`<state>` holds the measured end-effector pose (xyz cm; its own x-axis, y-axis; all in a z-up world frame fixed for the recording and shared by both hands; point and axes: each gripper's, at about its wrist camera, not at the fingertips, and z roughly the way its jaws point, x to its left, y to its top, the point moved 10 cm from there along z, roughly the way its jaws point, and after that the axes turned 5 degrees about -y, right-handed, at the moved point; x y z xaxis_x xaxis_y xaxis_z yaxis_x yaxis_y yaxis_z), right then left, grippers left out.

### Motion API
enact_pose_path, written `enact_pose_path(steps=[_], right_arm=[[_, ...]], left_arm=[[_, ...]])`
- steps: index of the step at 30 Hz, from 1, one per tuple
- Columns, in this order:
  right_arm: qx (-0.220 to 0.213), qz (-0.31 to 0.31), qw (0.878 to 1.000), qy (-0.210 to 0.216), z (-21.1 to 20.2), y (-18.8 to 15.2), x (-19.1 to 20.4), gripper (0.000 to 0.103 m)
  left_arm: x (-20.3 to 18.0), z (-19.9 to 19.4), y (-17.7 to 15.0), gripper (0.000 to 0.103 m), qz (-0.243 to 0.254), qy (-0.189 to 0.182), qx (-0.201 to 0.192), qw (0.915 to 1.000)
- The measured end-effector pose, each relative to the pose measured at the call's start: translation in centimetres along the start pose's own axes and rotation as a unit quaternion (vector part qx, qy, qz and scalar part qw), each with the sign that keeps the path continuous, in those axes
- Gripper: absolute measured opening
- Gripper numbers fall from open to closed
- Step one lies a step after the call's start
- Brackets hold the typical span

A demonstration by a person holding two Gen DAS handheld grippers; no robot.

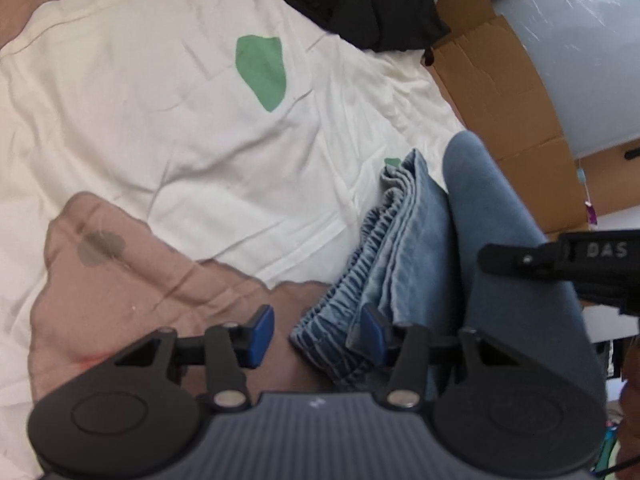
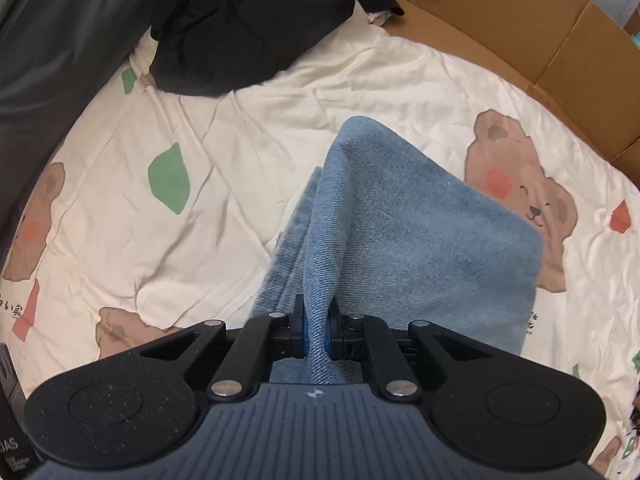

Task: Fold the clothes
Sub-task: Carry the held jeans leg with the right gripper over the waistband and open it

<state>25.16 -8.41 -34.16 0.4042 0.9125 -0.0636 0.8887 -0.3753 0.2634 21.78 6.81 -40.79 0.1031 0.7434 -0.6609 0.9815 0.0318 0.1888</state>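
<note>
A pair of light blue jeans (image 1: 400,248) lies folded on the cream bear-print bedsheet (image 1: 160,120), its gathered elastic waistband toward my left gripper (image 1: 318,336). That gripper is open. The waistband's end sits between the blue pads: the right pad lies against the denim and the left pad stands clear of it. My right gripper (image 2: 316,332) points steeply down and is shut on a fold of the jeans (image 2: 400,232), holding a lifted flap of denim above the sheet (image 2: 240,128). Part of the right gripper's black body (image 1: 560,260) shows at the right edge of the left wrist view.
A crumpled black garment (image 2: 240,24) lies at the far side of the bed and also shows in the left wrist view as black cloth (image 1: 360,4). Brown cardboard (image 2: 520,28) lines the bed's right side. A dark grey surface (image 2: 48,40) borders the left.
</note>
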Motion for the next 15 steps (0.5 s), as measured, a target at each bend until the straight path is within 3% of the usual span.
enact_pose_path(steps=[2, 9, 15], right_arm=[[0.010, 0.009, 1.000, 0.004, 0.9, -0.2, 0.0, 0.008], [0.027, 0.078, 0.995, 0.049, 0.9, 0.1, 0.0, 0.035], [0.003, 0.083, 0.994, 0.065, -1.3, 0.9, -0.3, 0.036]], left_arm=[[0.1, -0.1, 0.0, 0.051, 0.000, 0.002, -0.001, 1.0000], [1.4, -1.6, 0.7, 0.051, 0.004, 0.024, -0.012, 0.9996], [2.0, -2.5, 2.1, 0.050, -0.015, 0.025, -0.035, 0.9990]])
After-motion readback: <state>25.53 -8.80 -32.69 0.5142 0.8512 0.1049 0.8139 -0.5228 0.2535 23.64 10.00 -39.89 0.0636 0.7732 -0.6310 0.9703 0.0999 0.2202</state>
